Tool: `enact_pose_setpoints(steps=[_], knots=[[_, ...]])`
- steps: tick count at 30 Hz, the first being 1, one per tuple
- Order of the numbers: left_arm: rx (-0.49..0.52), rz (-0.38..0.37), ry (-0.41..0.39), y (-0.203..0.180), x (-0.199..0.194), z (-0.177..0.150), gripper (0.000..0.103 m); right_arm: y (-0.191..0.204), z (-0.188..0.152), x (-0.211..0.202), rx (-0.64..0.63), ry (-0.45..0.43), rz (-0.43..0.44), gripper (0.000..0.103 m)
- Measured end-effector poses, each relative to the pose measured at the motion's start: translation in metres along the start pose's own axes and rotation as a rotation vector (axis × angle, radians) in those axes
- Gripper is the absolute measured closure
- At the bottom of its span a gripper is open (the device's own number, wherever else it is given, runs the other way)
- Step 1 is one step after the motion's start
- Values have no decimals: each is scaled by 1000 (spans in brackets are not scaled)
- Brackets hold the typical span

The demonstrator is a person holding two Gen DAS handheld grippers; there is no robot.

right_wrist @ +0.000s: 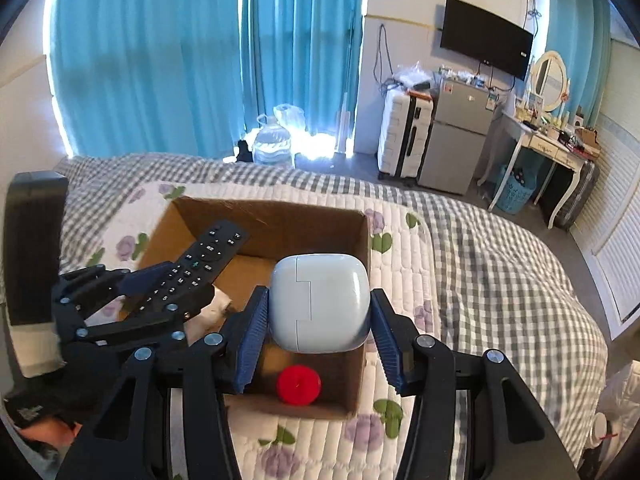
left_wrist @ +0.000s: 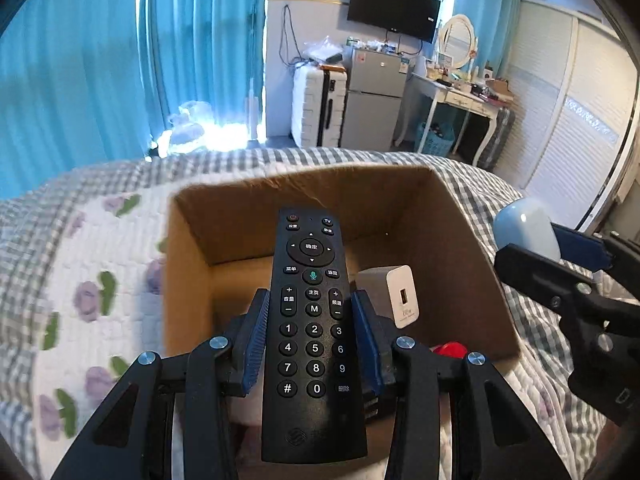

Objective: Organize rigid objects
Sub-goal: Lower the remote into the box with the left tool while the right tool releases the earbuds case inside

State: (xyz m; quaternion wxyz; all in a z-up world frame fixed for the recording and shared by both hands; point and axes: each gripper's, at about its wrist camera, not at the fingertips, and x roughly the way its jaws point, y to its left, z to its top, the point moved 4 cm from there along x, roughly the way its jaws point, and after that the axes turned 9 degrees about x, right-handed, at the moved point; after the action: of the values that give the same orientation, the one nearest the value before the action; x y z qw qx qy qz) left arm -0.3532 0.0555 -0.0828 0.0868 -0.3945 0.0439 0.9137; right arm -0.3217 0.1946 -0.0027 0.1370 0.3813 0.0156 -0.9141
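Note:
My left gripper (left_wrist: 312, 300) is shut on a black TV remote (left_wrist: 314, 332) and holds it over the open cardboard box (left_wrist: 460, 240) on the bed. A white USB charger (left_wrist: 402, 296) and a red round object (left_wrist: 450, 349) lie in the box. My right gripper (right_wrist: 318, 304) is shut on a pale blue rounded case (right_wrist: 320, 300) above the box (right_wrist: 260, 216), over the red object (right_wrist: 299, 385). In the left wrist view the right gripper (left_wrist: 532, 248) and the case (left_wrist: 524, 228) show at the box's right. In the right wrist view the left gripper (right_wrist: 168, 280) and the remote (right_wrist: 192, 268) show at left.
The box sits on a quilted floral and grey-checked bedspread (right_wrist: 480, 260). Beyond the bed are blue curtains (right_wrist: 160, 60), a white suitcase (right_wrist: 404, 136), a small fridge (right_wrist: 460, 136), a wall TV (right_wrist: 486, 42) and a dressing table (right_wrist: 548, 140).

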Motion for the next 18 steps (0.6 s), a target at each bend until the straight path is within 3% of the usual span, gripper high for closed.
enact_pose_setpoints(steps=[5, 8, 18], knots=[[24, 24, 1, -6, 16, -7, 59, -11, -8, 27, 2, 26, 14, 53], [25, -11, 5, -9, 15, -9, 48, -16, -12, 36, 9, 37, 19, 53], [21, 83, -56, 23, -43, 2, 47, -7, -4, 16, -1, 24, 31, 53]])
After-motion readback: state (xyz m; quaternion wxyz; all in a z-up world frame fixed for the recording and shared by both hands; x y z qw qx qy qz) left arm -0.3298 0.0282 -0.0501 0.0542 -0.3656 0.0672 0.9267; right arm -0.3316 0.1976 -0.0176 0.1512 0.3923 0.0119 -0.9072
